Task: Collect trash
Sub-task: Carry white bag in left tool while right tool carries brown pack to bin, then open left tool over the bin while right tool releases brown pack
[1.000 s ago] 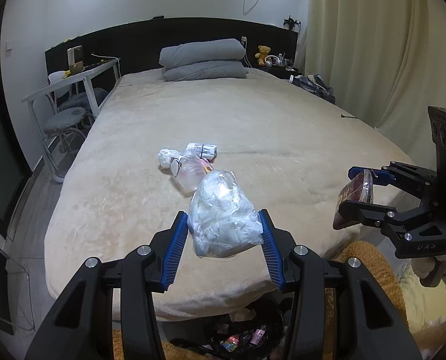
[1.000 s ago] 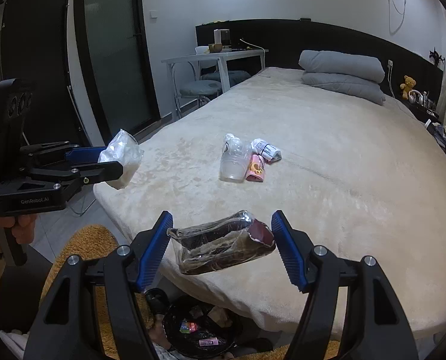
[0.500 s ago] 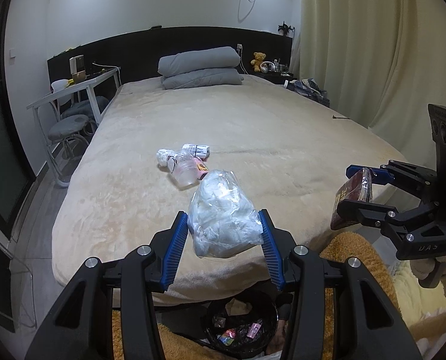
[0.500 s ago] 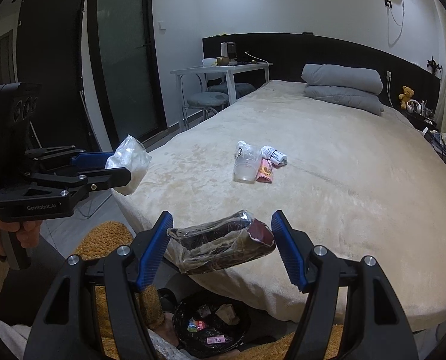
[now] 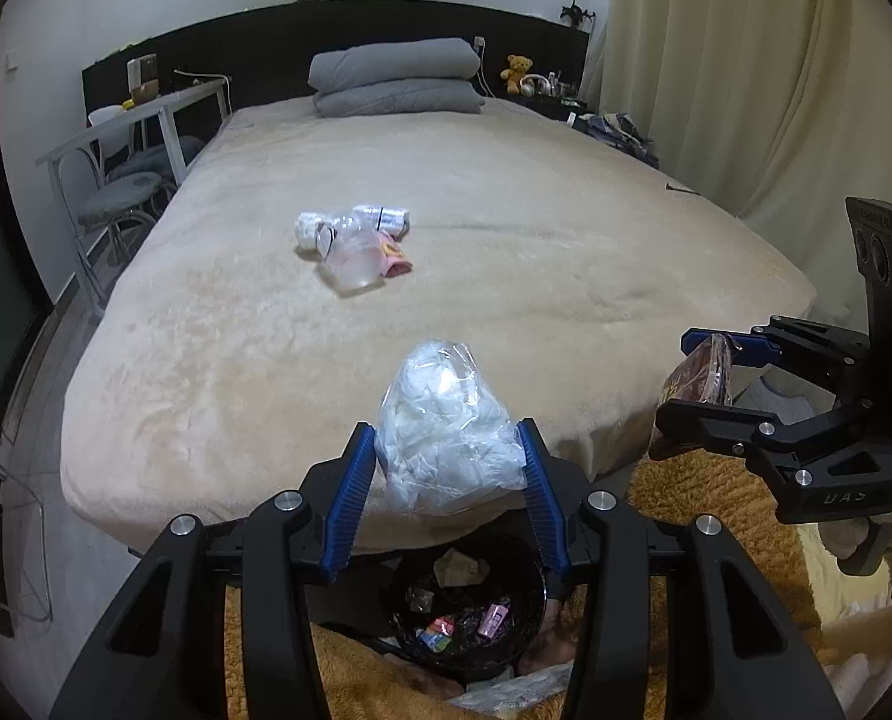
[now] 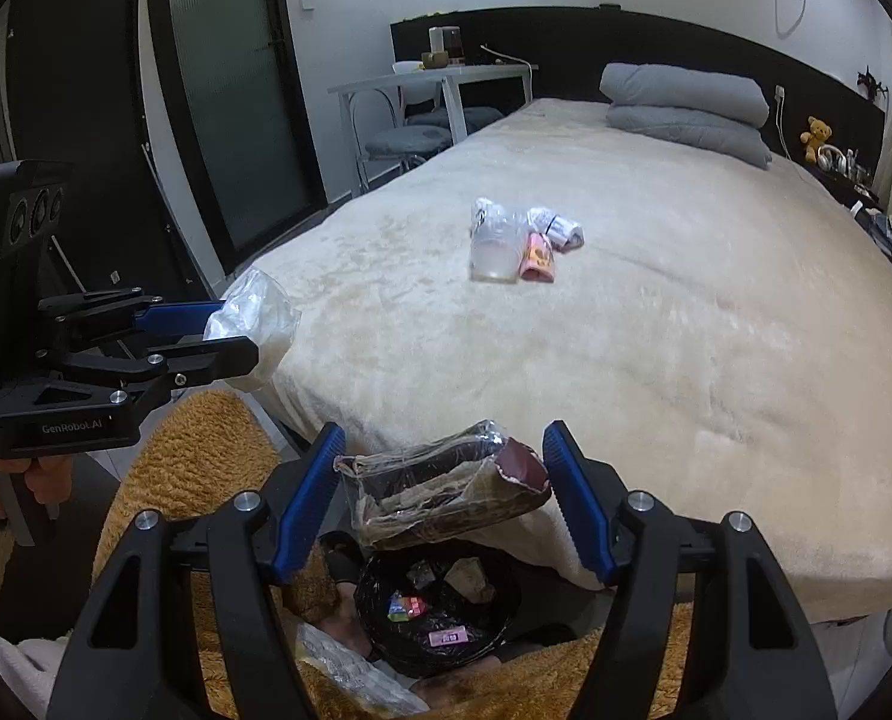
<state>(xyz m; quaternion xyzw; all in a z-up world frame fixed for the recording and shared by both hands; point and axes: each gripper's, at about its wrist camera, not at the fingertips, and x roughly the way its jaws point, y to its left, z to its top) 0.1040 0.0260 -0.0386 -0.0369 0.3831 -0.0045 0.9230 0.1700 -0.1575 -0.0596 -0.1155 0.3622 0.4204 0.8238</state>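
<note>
The left gripper (image 5: 448,468) clamps a clear bag of white tissue (image 5: 446,438) and the right gripper (image 6: 446,495) clamps a brown wrapper (image 6: 440,495), both held above the black trash bin (image 6: 434,654) at the bed's (image 5: 505,276) foot, where 1 plastic cup (image 5: 353,255) lies among other scraps.

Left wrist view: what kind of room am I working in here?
Almost certainly a bedroom: a large bed with beige cover, stacked grey pillows against a dark headboard, and a teddy bear on the bedside stand by the curtains.
</note>
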